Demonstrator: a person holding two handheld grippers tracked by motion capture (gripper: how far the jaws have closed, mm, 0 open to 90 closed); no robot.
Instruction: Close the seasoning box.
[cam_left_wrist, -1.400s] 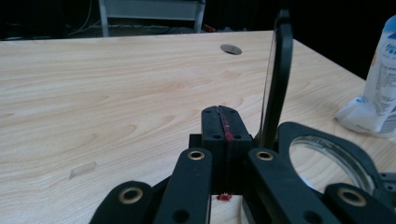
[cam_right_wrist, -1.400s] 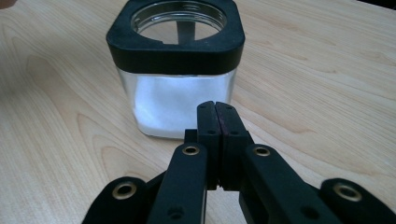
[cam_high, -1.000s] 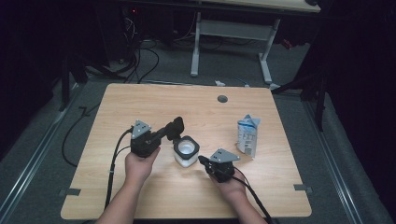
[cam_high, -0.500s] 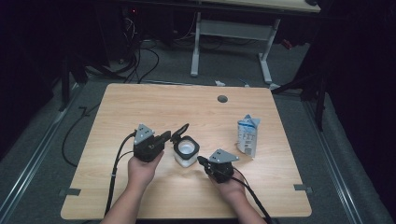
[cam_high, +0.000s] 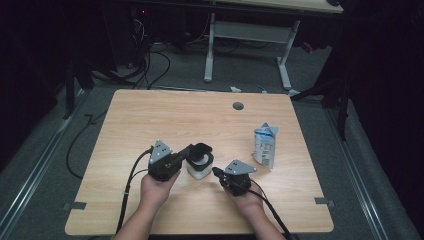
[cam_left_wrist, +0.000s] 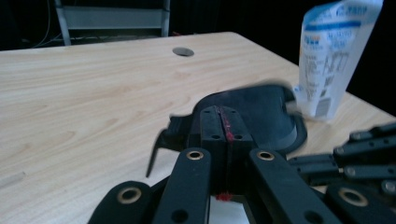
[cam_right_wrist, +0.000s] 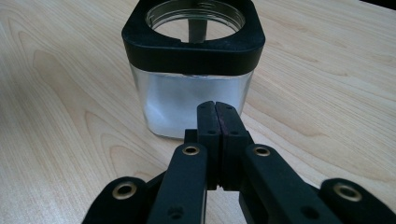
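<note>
While the square clear glass jar with its black collar (cam_right_wrist: 193, 70) stood open-mouthed near the front middle of the pale wooden worktop (cam_high: 150, 120), the left tool (cam_left_wrist: 223, 135) held the black lid (cam_left_wrist: 252, 116) pinched in its jaws above the mouth, apparently to seat or lift it. The right tool (cam_right_wrist: 216, 122), closed on nothing, rested at the jar's foot, perhaps to steady it. 1 blue-and-white carton (cam_high: 265, 145) stood apart.

Left gripper (cam_high: 192, 151) and right gripper (cam_high: 216, 171): black bodies, each topped by a grey three-cornered plate, black cable trailing back past the bare forearm. Jaws are black linked bars with brass-ringed pivots and small screws. Red trace along left jaw seam.
</note>
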